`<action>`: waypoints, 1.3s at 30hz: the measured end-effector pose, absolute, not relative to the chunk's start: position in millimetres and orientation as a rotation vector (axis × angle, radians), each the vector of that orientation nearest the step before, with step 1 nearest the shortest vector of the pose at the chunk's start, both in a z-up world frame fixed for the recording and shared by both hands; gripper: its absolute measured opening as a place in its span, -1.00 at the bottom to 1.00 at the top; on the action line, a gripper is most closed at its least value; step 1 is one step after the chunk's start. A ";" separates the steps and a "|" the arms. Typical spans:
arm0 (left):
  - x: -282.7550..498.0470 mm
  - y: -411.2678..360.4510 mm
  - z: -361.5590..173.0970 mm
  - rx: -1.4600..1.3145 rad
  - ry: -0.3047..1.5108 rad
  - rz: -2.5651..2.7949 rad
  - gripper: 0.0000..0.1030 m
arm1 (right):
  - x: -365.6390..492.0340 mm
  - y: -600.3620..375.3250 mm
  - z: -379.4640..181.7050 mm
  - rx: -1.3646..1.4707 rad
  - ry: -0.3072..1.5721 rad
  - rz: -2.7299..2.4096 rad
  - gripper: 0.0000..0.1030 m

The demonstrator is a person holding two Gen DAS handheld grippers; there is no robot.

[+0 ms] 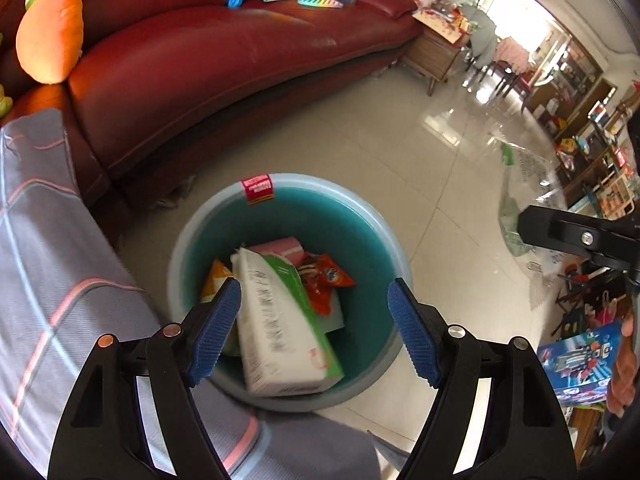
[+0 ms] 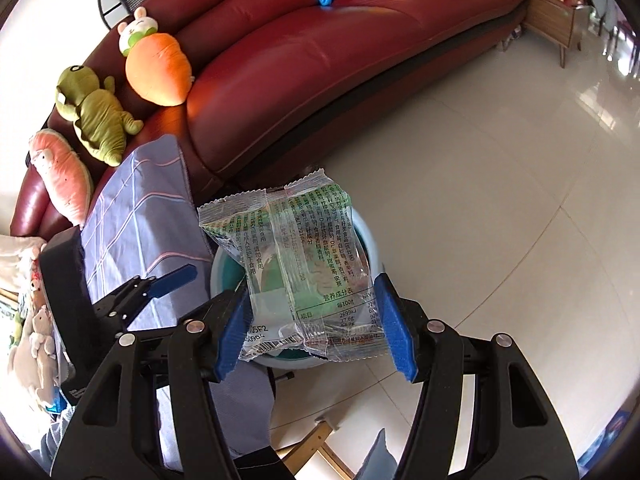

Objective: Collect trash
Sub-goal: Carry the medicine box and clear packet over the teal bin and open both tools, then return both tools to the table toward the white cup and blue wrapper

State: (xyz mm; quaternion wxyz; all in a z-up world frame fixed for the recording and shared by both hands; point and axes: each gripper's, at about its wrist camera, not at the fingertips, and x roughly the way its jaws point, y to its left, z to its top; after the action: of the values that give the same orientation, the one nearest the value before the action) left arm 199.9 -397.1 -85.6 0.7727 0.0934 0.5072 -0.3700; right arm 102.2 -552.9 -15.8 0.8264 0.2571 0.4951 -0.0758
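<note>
A teal trash bin (image 1: 360, 232) stands on the tiled floor by the red sofa. Inside lie a white-and-green tissue pack (image 1: 280, 320), an orange snack wrapper (image 1: 324, 280) and a pink packet (image 1: 276, 248). My left gripper (image 1: 314, 330) hangs open and empty right above the bin. My right gripper (image 2: 316, 328) is shut on a clear green-printed snack wrapper (image 2: 296, 256), held above the bin (image 2: 362, 232). That wrapper also shows at the right edge of the left wrist view (image 1: 520, 184). The left gripper also shows in the right wrist view (image 2: 160, 284).
A red leather sofa (image 2: 320, 60) curves behind the bin, with plush toys (image 2: 156, 68), books and toys on it. A grey-blue plaid cloth (image 1: 52, 260) hangs left of the bin. A wooden side table (image 1: 436, 56) and cluttered shelves (image 1: 600, 160) stand on the right.
</note>
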 end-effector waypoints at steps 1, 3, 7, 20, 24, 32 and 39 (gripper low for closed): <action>200.2 -397.8 -86.3 0.194 1.104 -0.807 0.49 | 102.4 -553.2 -16.0 0.546 1.054 -0.161 0.11; 199.2 -394.5 -86.9 0.198 1.103 -0.799 0.49 | 104.6 -552.4 -16.5 0.534 1.060 -0.160 0.11; 199.3 -383.0 -84.2 0.195 1.117 -0.775 0.56 | 113.1 -549.8 -20.1 0.536 1.065 -0.154 0.12; 192.0 -318.9 -80.7 0.142 1.149 -0.689 0.81 | 145.3 -525.3 -55.9 0.509 1.127 -0.131 0.36; 189.2 -307.1 -79.4 0.125 1.149 -0.669 0.81 | 145.3 -518.8 -55.4 0.495 1.136 -0.125 0.42; 181.1 -281.7 -71.0 0.098 1.140 -0.635 0.81 | 140.3 -507.1 -47.5 0.468 1.156 -0.118 0.52; 177.5 -252.9 -61.2 0.062 1.119 -0.604 0.81 | 134.3 -481.0 -34.8 0.431 1.156 -0.098 0.63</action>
State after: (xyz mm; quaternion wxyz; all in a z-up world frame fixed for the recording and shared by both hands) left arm 177.5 -252.9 -61.2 0.8042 0.0291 0.5223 -0.2822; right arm 134.3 -481.0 -34.8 0.8146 0.2022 0.5418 -0.0459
